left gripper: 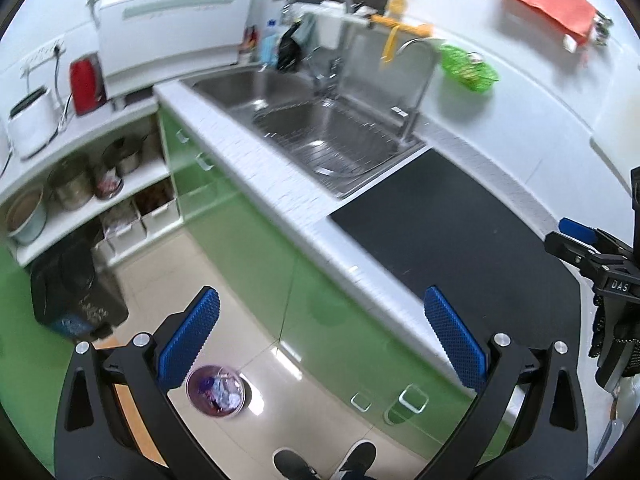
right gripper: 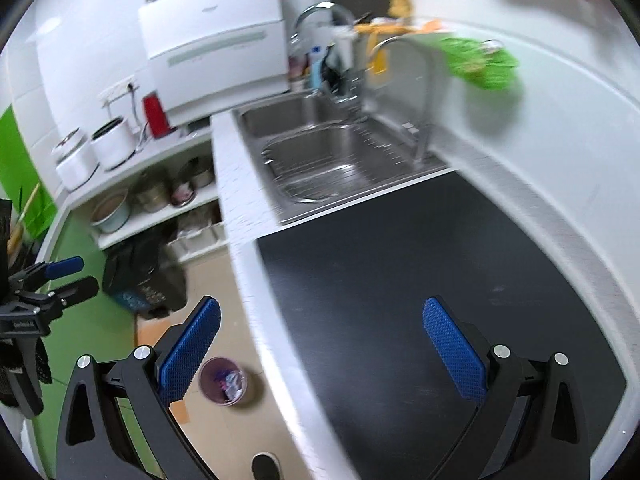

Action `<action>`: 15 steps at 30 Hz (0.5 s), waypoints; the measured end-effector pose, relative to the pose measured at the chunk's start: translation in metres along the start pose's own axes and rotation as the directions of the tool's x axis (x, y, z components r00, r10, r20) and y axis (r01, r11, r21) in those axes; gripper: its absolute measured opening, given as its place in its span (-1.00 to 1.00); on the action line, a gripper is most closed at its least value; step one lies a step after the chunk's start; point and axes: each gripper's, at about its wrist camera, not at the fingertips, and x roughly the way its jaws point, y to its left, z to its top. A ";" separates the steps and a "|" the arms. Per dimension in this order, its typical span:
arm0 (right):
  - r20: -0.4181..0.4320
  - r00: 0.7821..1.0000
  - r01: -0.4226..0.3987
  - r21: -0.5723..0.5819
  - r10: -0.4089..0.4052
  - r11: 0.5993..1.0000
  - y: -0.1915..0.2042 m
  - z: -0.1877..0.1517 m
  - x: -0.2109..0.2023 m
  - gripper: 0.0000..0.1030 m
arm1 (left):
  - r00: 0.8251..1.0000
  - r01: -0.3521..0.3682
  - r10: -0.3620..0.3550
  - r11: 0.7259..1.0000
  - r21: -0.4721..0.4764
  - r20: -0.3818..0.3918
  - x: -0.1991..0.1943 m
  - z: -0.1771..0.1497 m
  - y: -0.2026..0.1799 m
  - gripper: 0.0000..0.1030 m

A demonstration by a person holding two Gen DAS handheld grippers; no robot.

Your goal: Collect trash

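Note:
A small purple bin (left gripper: 216,390) with crumpled wrappers inside stands on the tiled floor by the green cabinets; it also shows in the right wrist view (right gripper: 224,380). My left gripper (left gripper: 322,340) is open and empty, held high above the floor and the counter edge. My right gripper (right gripper: 320,350) is open and empty above the black mat (right gripper: 420,280) and the counter's front edge. Each gripper shows at the side of the other's view: the right gripper (left gripper: 592,256) and the left gripper (right gripper: 44,280).
A steel double sink (left gripper: 320,132) with taps sits beyond the mat (left gripper: 440,232). A green basket (left gripper: 468,68) hangs on the wall. Shelves with pots (left gripper: 76,184), a black floor bin (left gripper: 76,284) and white appliances (left gripper: 176,28) stand at the left. My shoes (left gripper: 324,460) are on the floor.

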 end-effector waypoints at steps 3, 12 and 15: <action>0.011 1.000 0.022 0.014 -0.022 1.000 -0.027 0.001 -0.018 0.89 | 1.000 0.015 -0.016 0.999 0.031 0.008 -0.003 0.010 -0.031 0.95; 0.011 0.998 0.058 0.069 -0.059 0.996 -0.089 -0.007 -0.057 0.89 | 0.998 0.062 -0.060 0.990 0.126 -0.013 -0.001 0.027 -0.096 0.95; 0.008 0.998 0.064 0.084 -0.065 0.994 -0.095 -0.008 -0.061 0.89 | 0.997 0.078 -0.073 0.984 0.163 -0.035 0.002 0.031 -0.108 0.95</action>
